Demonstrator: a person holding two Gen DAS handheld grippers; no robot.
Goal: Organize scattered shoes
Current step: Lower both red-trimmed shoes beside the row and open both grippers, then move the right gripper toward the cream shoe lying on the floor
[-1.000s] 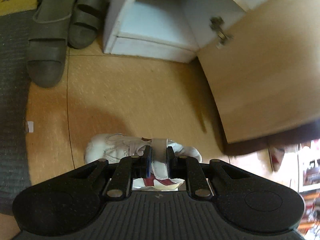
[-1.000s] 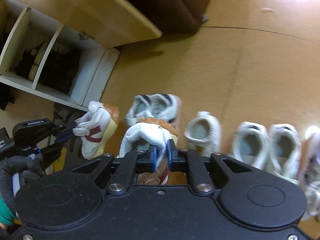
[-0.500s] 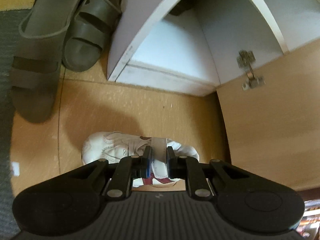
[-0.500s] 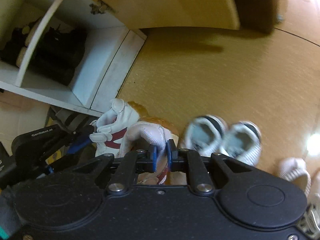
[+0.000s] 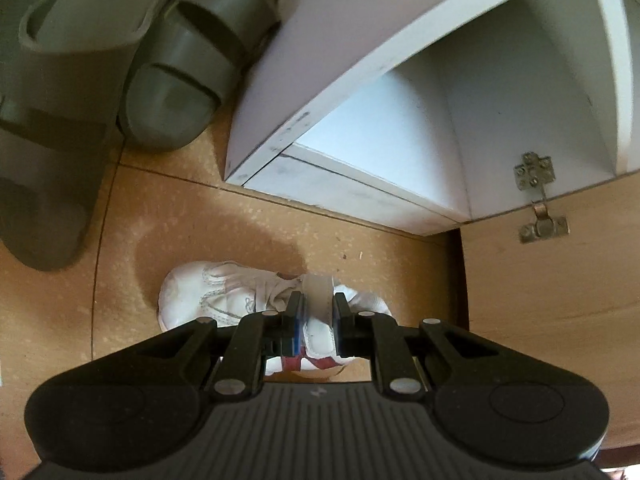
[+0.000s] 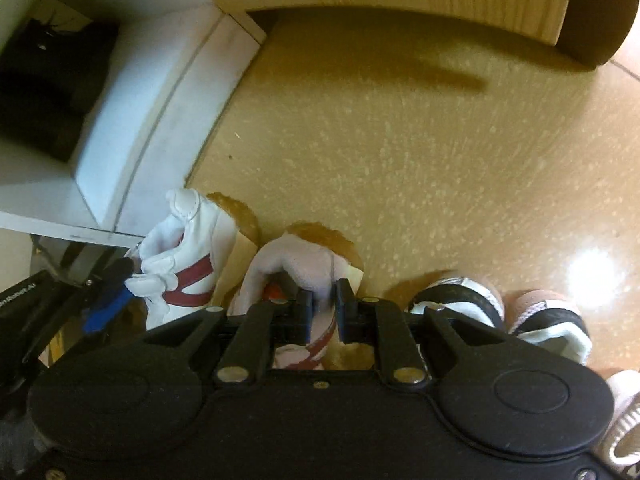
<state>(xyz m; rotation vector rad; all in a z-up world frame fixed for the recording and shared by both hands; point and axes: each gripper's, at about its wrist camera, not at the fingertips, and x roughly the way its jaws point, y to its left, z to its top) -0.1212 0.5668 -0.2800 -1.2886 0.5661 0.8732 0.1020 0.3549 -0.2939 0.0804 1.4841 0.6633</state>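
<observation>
My left gripper (image 5: 316, 312) is shut on the strap of a white sneaker with red trim (image 5: 208, 296), holding it above the wooden floor in front of the white shoe cabinet (image 5: 360, 136). My right gripper (image 6: 323, 310) is shut on the heel of the matching white sneaker (image 6: 296, 256), whose tan sole faces the floor. The right wrist view also shows the left gripper (image 6: 110, 296) with its sneaker (image 6: 188, 248) just left of mine, by the cabinet's lower corner (image 6: 120, 120).
Two grey-green sandals (image 5: 176, 80) lie left of the cabinet. The open wooden cabinet door (image 5: 560, 280) with its hinge (image 5: 538, 200) stands to the right. Dark shoes (image 6: 48, 92) fill a cabinet shelf. White-and-black sneakers (image 6: 464, 296) stand on the floor at right.
Both grippers have carried their sneakers closer to the cabinet. The empty lower compartment now looms larger in the left view, and the row of floor shoes has slid out of the right view.
</observation>
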